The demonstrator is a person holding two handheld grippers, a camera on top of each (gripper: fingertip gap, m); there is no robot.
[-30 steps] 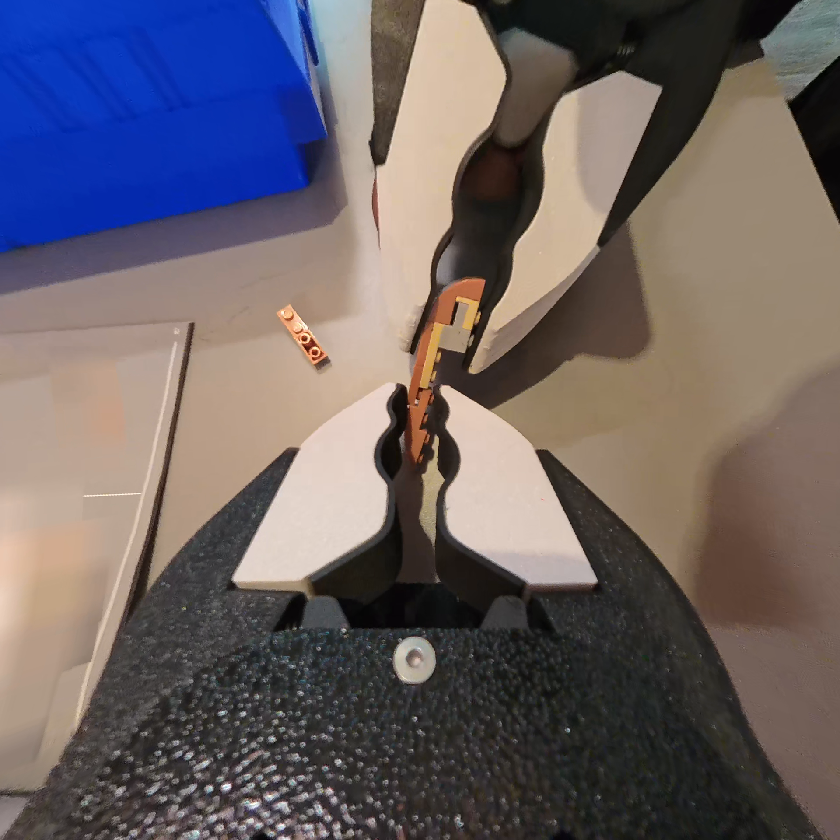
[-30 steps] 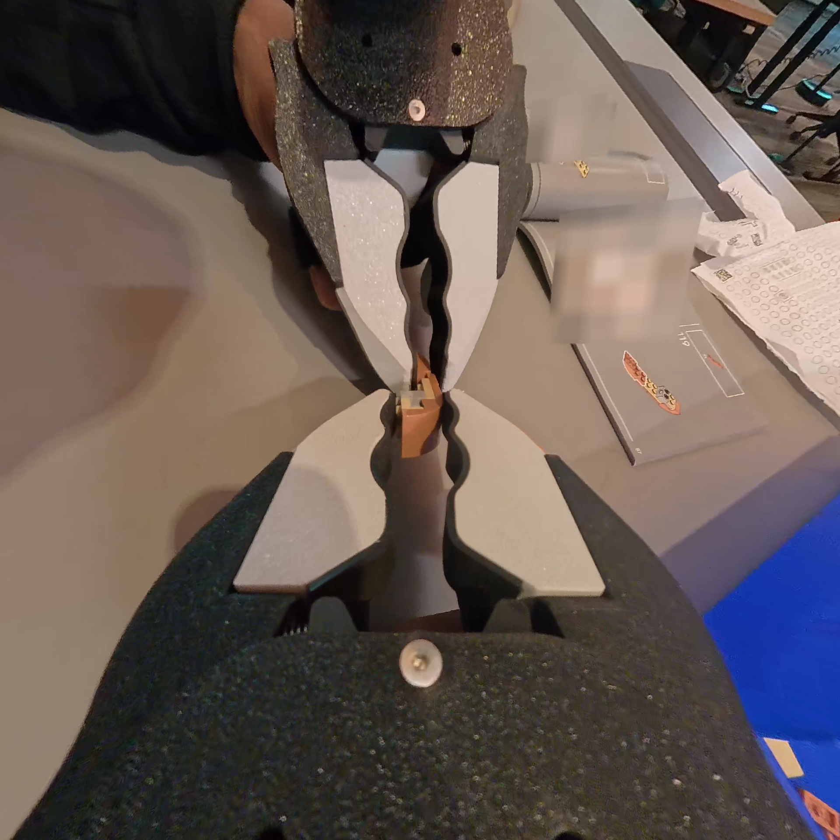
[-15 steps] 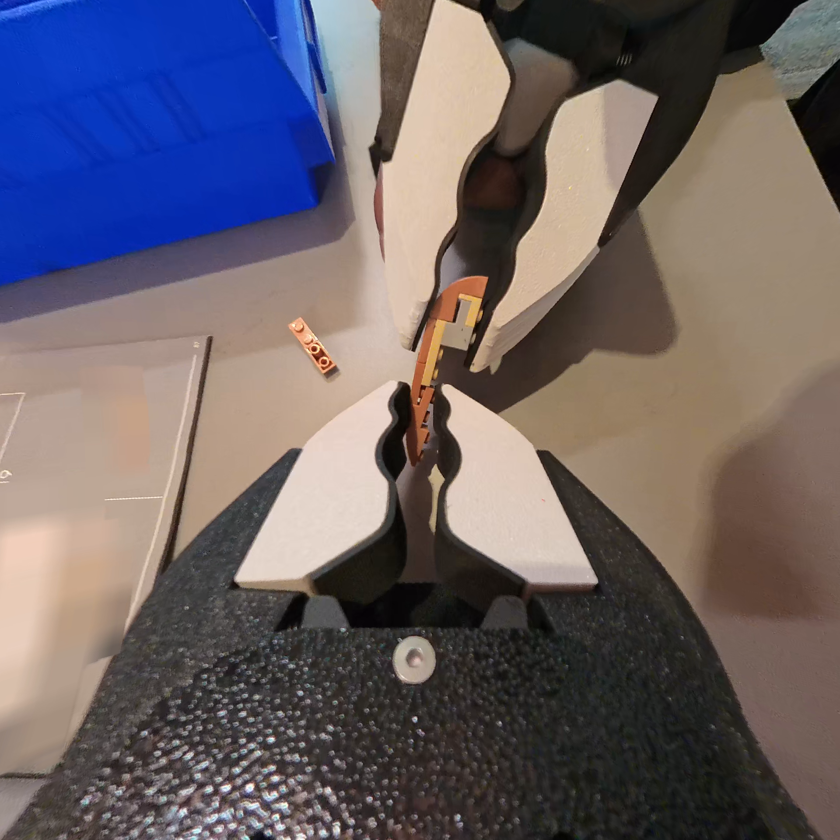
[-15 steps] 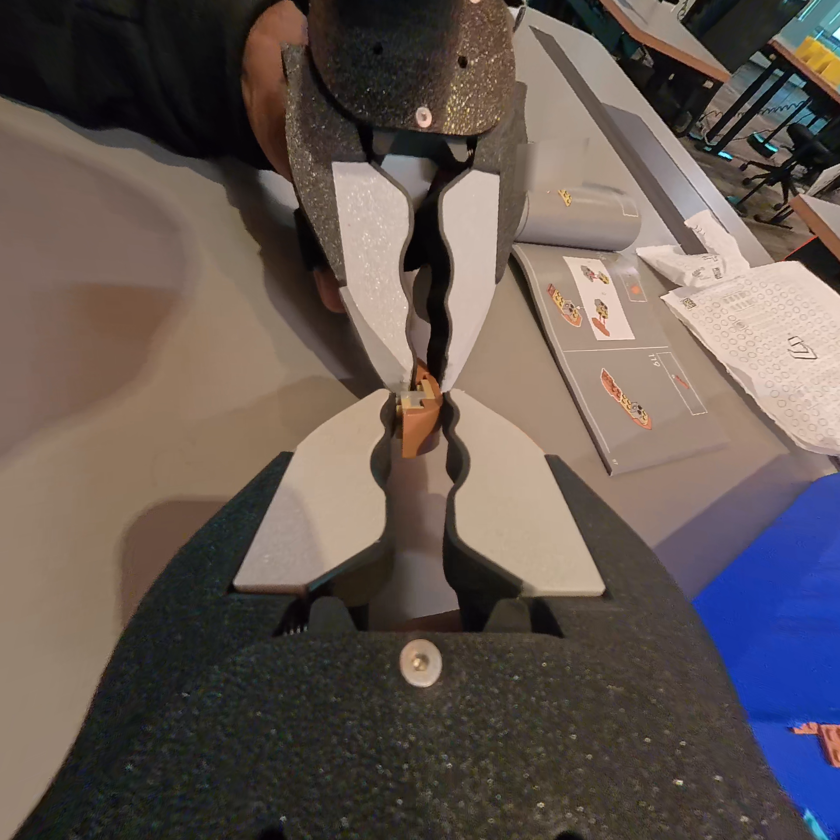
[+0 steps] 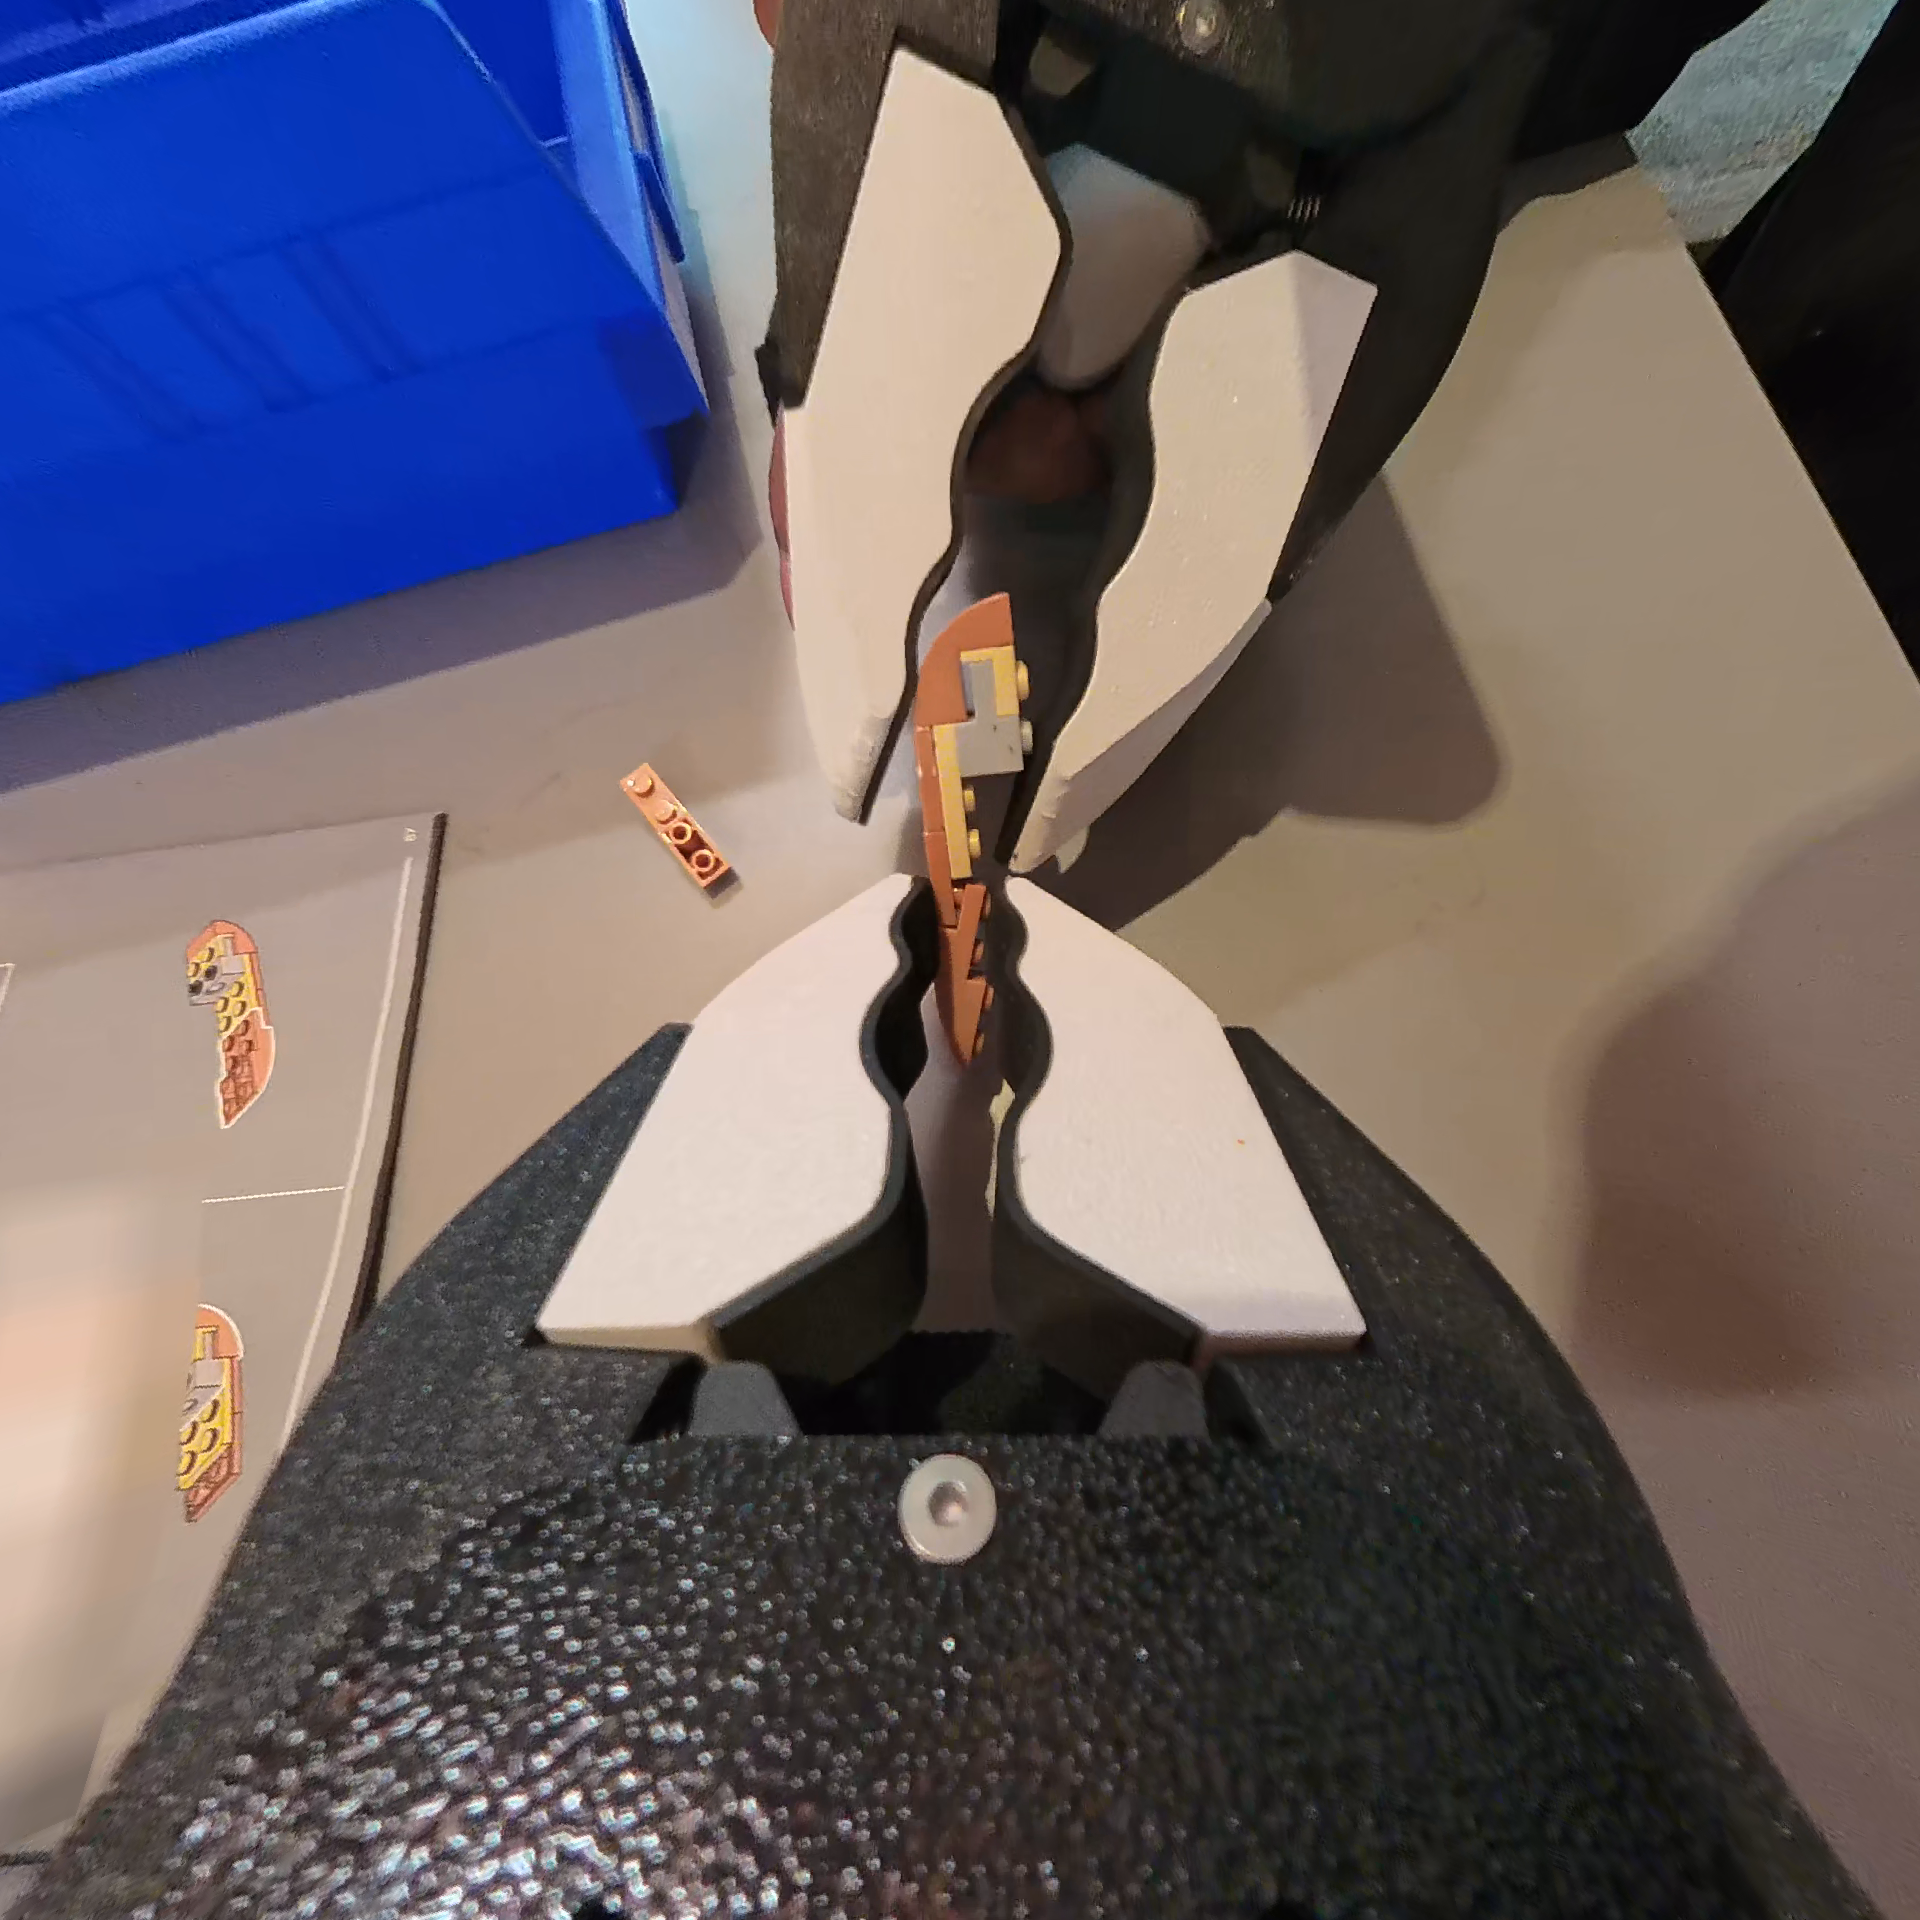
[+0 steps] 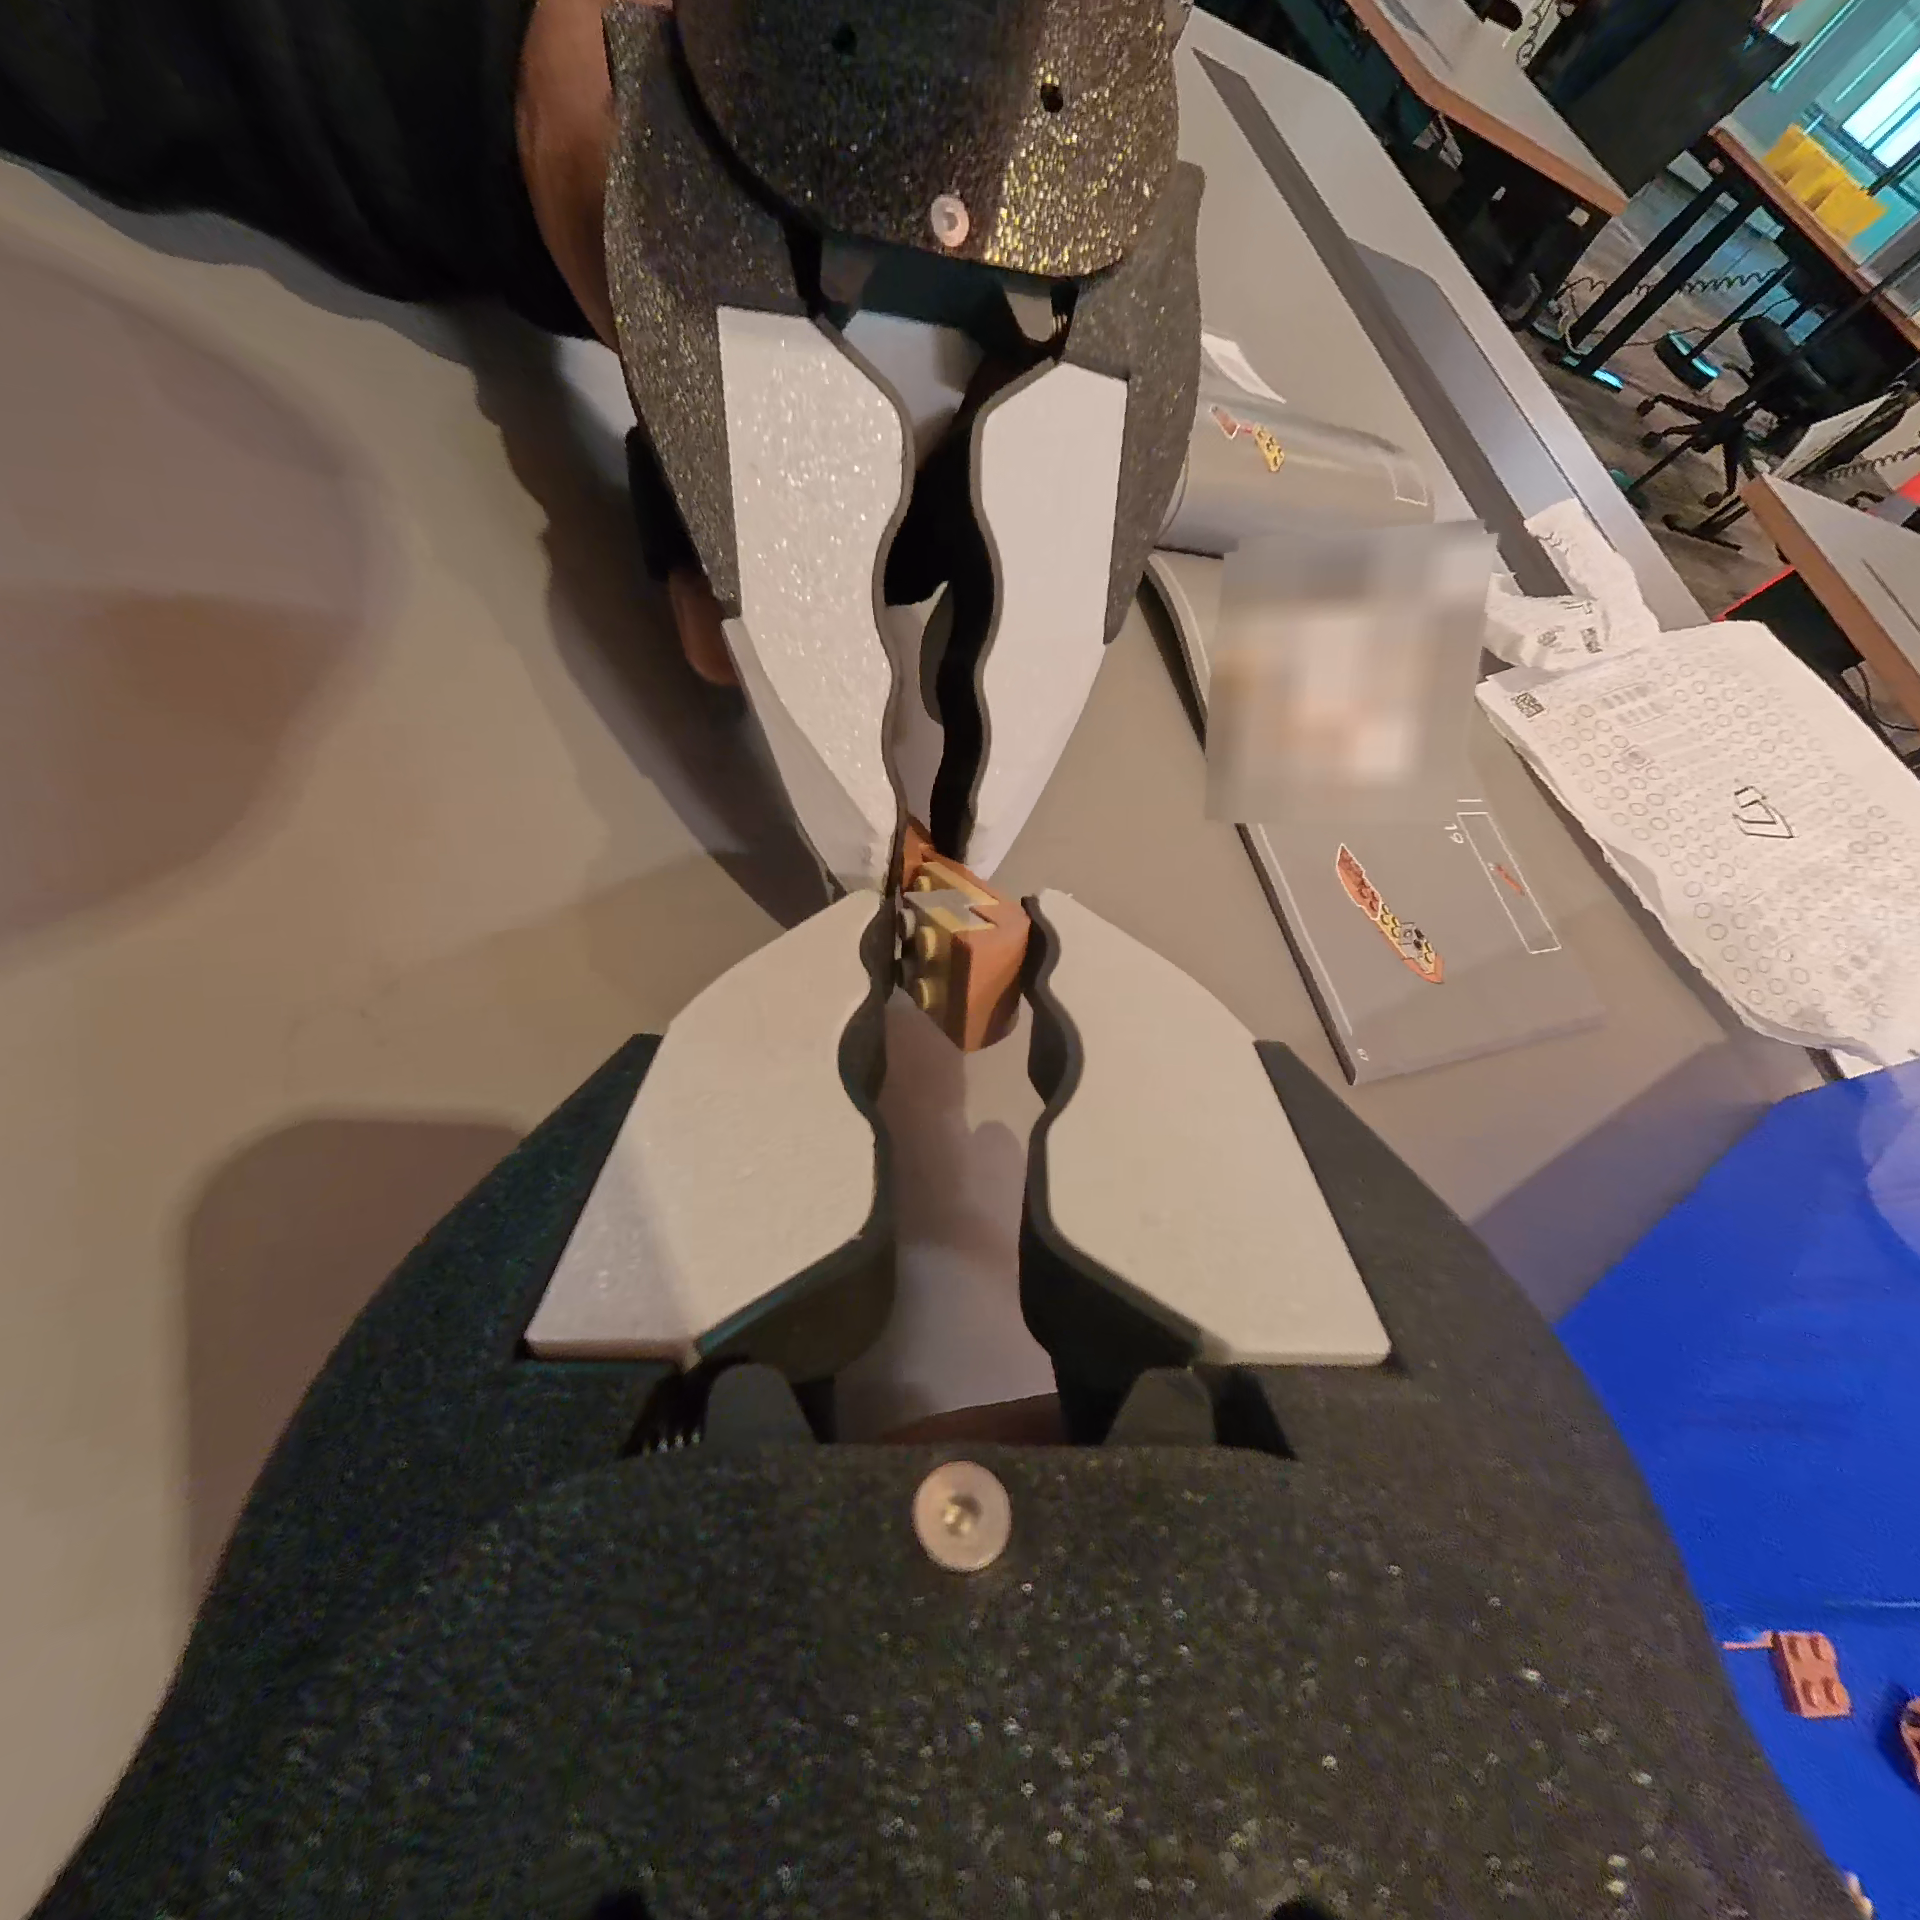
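A long brown brick build [image 5: 961, 790] with tan and grey plates is held above the grey table [image 5: 1351, 1039]. My left gripper [image 5: 956, 894] is shut on its pointed brown end, pads pressed on both faces. My right gripper [image 5: 951, 826] faces it from the far side, and its fingers stand around the rounded end. There one pad rests against the studs, and a strip of table shows between the other pad and the brown back. In the right wrist view the build [image 6: 966, 966] sits tilted between the right gripper's [image 6: 956, 914] parted fingers. The left gripper [image 6: 930, 847] pinches it beyond.
A loose brown plate [image 5: 681, 831] lies on the table left of the grippers. A blue bin [image 5: 312, 312] stands far left and shows in the right wrist view [image 6: 1766, 1403] with brown pieces [image 6: 1813, 1673]. An open booklet [image 6: 1434, 935] and a printed sheet [image 6: 1714, 831] lie nearby. A sleeved arm [image 6: 260, 104] is behind. The tips of both grippers are at nearly the same place.
My right gripper's fingers have parted a little around the build. The build now sits more tilted in the right wrist view. The left gripper keeps its hold, and both have drifted over the table.
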